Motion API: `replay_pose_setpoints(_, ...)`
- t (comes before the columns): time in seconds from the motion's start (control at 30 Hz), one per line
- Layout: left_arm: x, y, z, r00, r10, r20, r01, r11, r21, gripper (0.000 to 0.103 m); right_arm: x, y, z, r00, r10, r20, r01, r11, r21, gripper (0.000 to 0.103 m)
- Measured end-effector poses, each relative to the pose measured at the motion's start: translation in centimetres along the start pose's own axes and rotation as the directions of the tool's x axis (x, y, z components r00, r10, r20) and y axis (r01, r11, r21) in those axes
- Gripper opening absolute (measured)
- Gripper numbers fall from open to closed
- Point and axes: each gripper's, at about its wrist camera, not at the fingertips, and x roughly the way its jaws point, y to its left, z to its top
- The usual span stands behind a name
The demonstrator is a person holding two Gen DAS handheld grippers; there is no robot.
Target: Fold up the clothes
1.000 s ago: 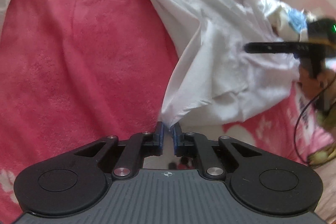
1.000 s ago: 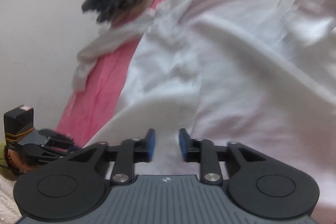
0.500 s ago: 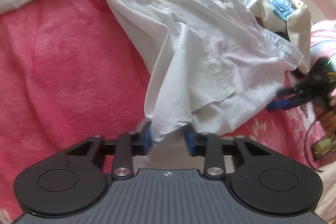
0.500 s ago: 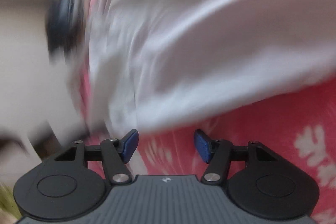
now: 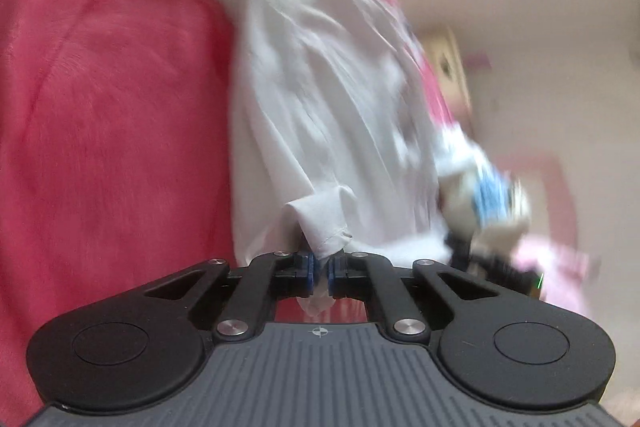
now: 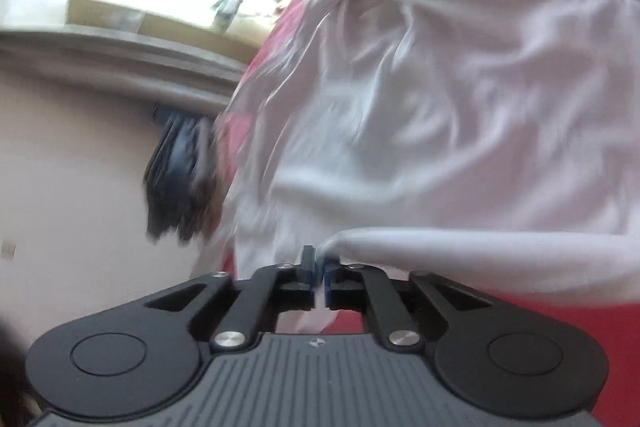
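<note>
Matte black plastic left gripper, ribbed grey housing behind, blue rubber pads, silver pivot screws, round side discs, identical right gripper

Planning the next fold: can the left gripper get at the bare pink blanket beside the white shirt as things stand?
Probably not yet. The left gripper is shut on a hem of the white shirt; the pink blanket lies uncovered beside it, so only that grip hinders.

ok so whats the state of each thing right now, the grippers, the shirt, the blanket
left gripper: shut on a hem corner of the white shirt
right gripper: closing, shirt fold pinched between its pads
white shirt: crumpled, unfolded, lying on the blanket
pink blanket: spread flat under the shirt
</note>
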Motion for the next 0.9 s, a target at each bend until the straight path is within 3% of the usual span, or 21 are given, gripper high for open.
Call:
replay_pose_setpoints(0.03, 0.6, 0.7, 0.7, 1.000, 0.012, 0.006, -0.011, 0.998, -0.055, 0.004, 0.5, -0.4, 0.8, 1.000, -0.020, 0.004, 0.020, 0.999, 0.028, 0.036)
replay_pose_setpoints(0.1, 1.6, 2.0, 1.8, 1.000, 0.020, 0.012, -0.018, 0.990, -0.141, 0.004, 0.6, -1.2, 1.8, 0.999, -0.043, 0.014, 0.042, 0.997, 0.067, 0.040)
replay_pose_setpoints(0.17, 2.0, 2.8, 2.1, 1.000, 0.018, 0.015, -0.015, 0.983, -0.185, 0.004, -0.2, -1.4, 1.5, 0.999, -0.048, 0.019, 0.047, 0.998, 0.033, 0.040)
replay_pose_setpoints(0.27, 2.2, 3.6, 2.0, 1.000, 0.002, 0.010, 0.000, 0.976, -0.217, 0.005, -1.0, 0.4, -0.1, 0.996, -0.086, 0.006, 0.086, 0.983, -0.160, 0.040)
replay_pose_setpoints(0.33, 2.4, 4.1, 1.8, 1.000, -0.011, 0.004, 0.011, 0.971, -0.238, 0.005, -0.9, 2.4, -1.6, 0.992, -0.123, -0.015, 0.111, 0.935, -0.337, 0.040)
replay_pose_setpoints(0.4, 2.4, 4.3, 1.8, 1.000, -0.020, 0.006, 0.021, 0.971, -0.238, 0.006, 0.3, 5.1, -4.1, 0.983, -0.179, -0.029, 0.134, 0.824, -0.550, 0.040)
replay_pose_setpoints(0.43, 2.3, 4.3, 1.9, 1.000, -0.024, 0.008, 0.025, 0.971, -0.236, 0.006, 1.2, 6.4, -5.5, 0.977, -0.211, -0.011, 0.152, 0.738, -0.658, 0.039)
replay_pose_setpoints(0.5, 2.3, 4.3, 2.0, 0.999, -0.032, 0.011, 0.034, 0.972, -0.233, 0.006, 3.1, 8.9, -8.5, 0.962, -0.263, 0.071, 0.200, 0.506, -0.839, 0.039)
replay_pose_setpoints(0.57, 2.3, 4.3, 2.1, 0.999, -0.040, 0.014, 0.042, 0.971, -0.235, 0.007, 4.9, 10.2, -11.3, 0.953, -0.267, 0.140, 0.212, 0.266, -0.940, 0.036)
replay_pose_setpoints(0.63, 2.3, 4.2, 2.3, 0.999, -0.047, 0.017, 0.050, 0.970, -0.237, 0.018, 6.3, 10.3, -13.5, 0.948, -0.271, 0.166, 0.192, 0.073, -0.979, 0.036)
replay_pose_setpoints(0.67, 2.3, 4.1, 2.3, 0.998, -0.050, 0.022, 0.054, 0.969, -0.240, 0.023, 7.1, 10.3, -14.3, 0.947, -0.274, 0.169, 0.175, -0.004, -0.985, 0.033)
replay_pose_setpoints(0.77, 1.9, 3.6, 2.4, 0.996, -0.066, 0.053, 0.077, 0.971, -0.227, 0.043, 9.0, 9.9, -15.5, 0.942, -0.296, 0.159, 0.130, -0.115, -0.985, 0.032)
replay_pose_setpoints(0.83, 1.2, 2.8, 2.5, 0.994, -0.076, 0.074, 0.088, 0.981, -0.170, 0.071, 10.3, 9.7, -15.5, 0.937, -0.321, 0.140, 0.106, -0.123, -0.987, 0.032)
replay_pose_setpoints(0.9, 0.4, 1.8, 2.4, 0.992, -0.077, 0.097, 0.086, 0.991, -0.099, 0.074, 11.4, 9.3, -15.3, 0.930, -0.341, 0.141, 0.102, -0.129, -0.986, 0.032)
